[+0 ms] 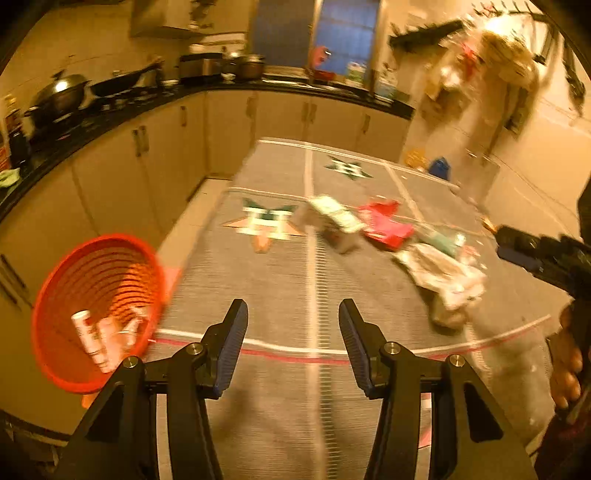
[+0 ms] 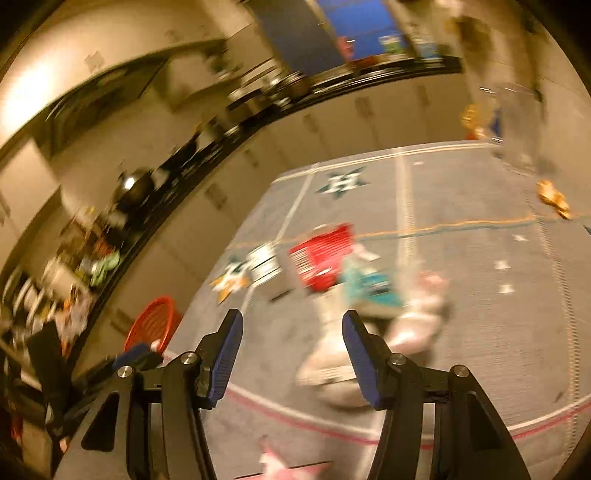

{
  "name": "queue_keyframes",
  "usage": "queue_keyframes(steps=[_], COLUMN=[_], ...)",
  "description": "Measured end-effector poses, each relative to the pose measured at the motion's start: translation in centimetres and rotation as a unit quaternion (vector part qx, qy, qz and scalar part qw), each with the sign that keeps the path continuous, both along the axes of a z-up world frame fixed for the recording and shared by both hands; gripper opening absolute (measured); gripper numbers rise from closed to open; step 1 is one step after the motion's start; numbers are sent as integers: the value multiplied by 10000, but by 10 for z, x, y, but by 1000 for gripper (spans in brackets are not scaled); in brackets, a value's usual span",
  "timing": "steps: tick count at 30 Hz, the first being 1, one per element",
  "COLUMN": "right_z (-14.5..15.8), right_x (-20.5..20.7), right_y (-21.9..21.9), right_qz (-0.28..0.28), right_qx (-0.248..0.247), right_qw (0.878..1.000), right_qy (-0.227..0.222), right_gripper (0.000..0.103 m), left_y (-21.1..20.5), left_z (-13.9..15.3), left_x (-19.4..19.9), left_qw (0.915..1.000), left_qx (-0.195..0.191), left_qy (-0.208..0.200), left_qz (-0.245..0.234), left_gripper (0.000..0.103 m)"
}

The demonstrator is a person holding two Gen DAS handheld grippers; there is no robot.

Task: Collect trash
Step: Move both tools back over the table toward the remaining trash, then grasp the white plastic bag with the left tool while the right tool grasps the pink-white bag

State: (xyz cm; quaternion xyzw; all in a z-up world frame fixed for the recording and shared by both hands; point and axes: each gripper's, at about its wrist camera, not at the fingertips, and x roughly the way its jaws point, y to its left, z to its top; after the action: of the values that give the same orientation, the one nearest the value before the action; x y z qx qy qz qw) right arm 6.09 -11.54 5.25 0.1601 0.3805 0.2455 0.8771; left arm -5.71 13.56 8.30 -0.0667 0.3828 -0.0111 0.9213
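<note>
Trash (image 1: 373, 229) lies ahead of both claws, left (image 1: 293, 317) and right (image 2: 291, 328), each open and empty; basket (image 1: 96, 306) left.

Home kitchen. Black countertop (image 1: 110, 114) running along two walls above cream cabinet doors (image 1: 229, 129); a lidded wok (image 1: 61, 94) and a frying pan (image 1: 122, 83) on the stove side; pots (image 1: 251, 66) further along; window (image 1: 347, 33) behind; grey patterned rug (image 1: 280, 280) over the floor.

Blur leaves no print anywhere readable.
</note>
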Motion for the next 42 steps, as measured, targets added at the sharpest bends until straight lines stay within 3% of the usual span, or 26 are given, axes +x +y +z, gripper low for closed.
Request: queue_keyframes(steps=[6, 12, 20, 26, 35, 38, 42], right_z=[-13, -33, -50, -55, -59, -62, -67], right_x=[9, 15, 26, 28, 28, 28, 32], right_y=[-42, -67, -97, -104, -97, -95, -91], right_qz=[-701, -987, -1308, -1293, -984, -947, -848], right_qx=[-227, -358, 47, 343, 496, 491, 509], right_qw=[9973, 9945, 9913, 9906, 9930, 9933, 9934], right_qy=[35, 56, 165, 293, 426, 448, 575], right_gripper=[60, 60, 60, 60, 61, 61, 61], left_y=[-53, -92, -131, -152, -142, -133, -116], left_z=[8, 4, -21, -37, -61, -62, -60], left_x=[22, 58, 112, 136, 151, 143, 125], left_qw=[9991, 9970, 9883, 9866, 9841, 9865, 9907], left_qx=[68, -193, -721, -520, -577, -535, -358], left_qy=[141, 483, 1159, 1414, 1587, 1422, 1170], left_qz=[-407, -581, -682, -626, -557, -607, -594], left_gripper=[55, 55, 55, 55, 55, 47, 46])
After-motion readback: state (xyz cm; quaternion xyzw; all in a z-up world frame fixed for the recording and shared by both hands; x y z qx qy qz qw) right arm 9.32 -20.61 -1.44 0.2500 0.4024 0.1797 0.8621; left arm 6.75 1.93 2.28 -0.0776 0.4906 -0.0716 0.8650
